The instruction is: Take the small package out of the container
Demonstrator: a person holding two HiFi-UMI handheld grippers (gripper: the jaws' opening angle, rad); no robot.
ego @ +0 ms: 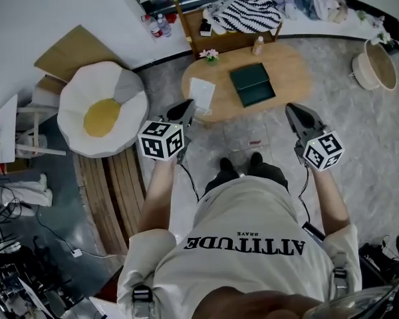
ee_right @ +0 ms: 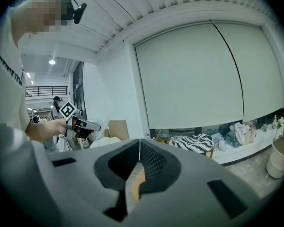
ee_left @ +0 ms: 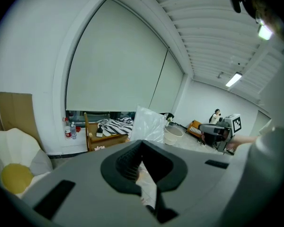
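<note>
My left gripper (ego: 188,106) is shut on the small package (ego: 201,96), a thin white and clear plastic bag. It hangs over the left end of the oval wooden table (ego: 292,68). In the left gripper view the package (ee_left: 149,121) sticks up past the closed jaws. The container (ego: 253,84), a flat dark green box, lies on the table's middle, to the right of the package. My right gripper (ego: 294,115) is shut with nothing in it, held in front of the table's right end; its jaws meet in the right gripper view (ee_right: 139,145).
A small flower pot (ego: 211,56) and a bottle (ego: 258,44) stand at the table's far edge. Behind it is a wooden rack with a striped cloth (ego: 245,13). An egg-shaped cushion (ego: 103,108) and wooden slats (ego: 113,185) lie left, a round basket (ego: 376,65) right.
</note>
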